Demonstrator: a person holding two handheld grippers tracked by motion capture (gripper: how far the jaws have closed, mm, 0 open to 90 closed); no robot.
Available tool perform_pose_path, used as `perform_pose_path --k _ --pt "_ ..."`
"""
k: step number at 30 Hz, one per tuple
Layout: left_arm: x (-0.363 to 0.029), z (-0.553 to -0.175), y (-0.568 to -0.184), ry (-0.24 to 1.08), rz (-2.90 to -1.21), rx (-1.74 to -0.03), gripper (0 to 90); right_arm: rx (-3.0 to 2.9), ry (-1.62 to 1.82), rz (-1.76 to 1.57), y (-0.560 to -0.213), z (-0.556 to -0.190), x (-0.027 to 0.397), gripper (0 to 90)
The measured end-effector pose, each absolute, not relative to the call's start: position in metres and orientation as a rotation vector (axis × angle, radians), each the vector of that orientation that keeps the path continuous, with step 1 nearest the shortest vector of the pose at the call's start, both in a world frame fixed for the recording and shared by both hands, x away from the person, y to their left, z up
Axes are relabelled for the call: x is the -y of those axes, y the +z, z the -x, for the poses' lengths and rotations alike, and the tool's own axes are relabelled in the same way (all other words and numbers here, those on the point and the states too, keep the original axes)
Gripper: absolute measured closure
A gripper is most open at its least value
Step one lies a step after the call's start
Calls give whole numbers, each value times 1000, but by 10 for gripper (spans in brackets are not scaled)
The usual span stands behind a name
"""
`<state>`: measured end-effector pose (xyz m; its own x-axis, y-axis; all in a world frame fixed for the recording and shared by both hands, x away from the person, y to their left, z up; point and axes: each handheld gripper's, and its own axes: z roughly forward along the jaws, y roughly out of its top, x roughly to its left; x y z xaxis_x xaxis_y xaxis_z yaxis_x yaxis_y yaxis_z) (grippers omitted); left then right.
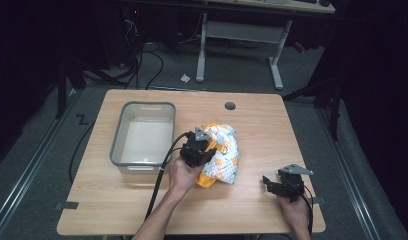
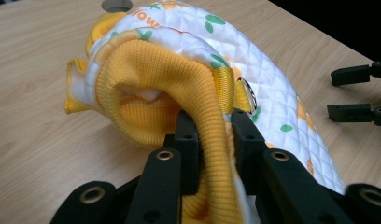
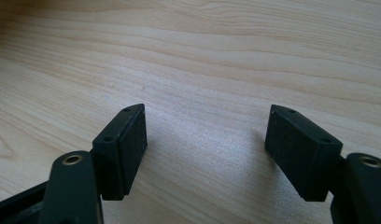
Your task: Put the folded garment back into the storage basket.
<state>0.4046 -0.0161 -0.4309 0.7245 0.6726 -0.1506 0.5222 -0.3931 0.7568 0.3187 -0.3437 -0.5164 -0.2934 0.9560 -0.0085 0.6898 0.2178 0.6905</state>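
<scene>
Left gripper view: left gripper (image 2: 209, 140) pinches yellow ribbed hem of quilted white-and-orange garment (image 2: 254, 79); lift slowly. Right gripper (image 3: 207, 140) wide, empty.

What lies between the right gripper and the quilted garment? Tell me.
Bare wooden tabletop. In the high view, nothing sits between the right gripper, open, and the quilted garment, which the left gripper has clamped by its yellow cuff.
</scene>
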Motion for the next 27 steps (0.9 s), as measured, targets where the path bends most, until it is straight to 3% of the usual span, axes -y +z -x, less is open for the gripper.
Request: perform_pose_path --k 27 --pt "-35 -409 -397 199 -1973 -916 759 -2063 819 -1519 -516 -319 344 299"
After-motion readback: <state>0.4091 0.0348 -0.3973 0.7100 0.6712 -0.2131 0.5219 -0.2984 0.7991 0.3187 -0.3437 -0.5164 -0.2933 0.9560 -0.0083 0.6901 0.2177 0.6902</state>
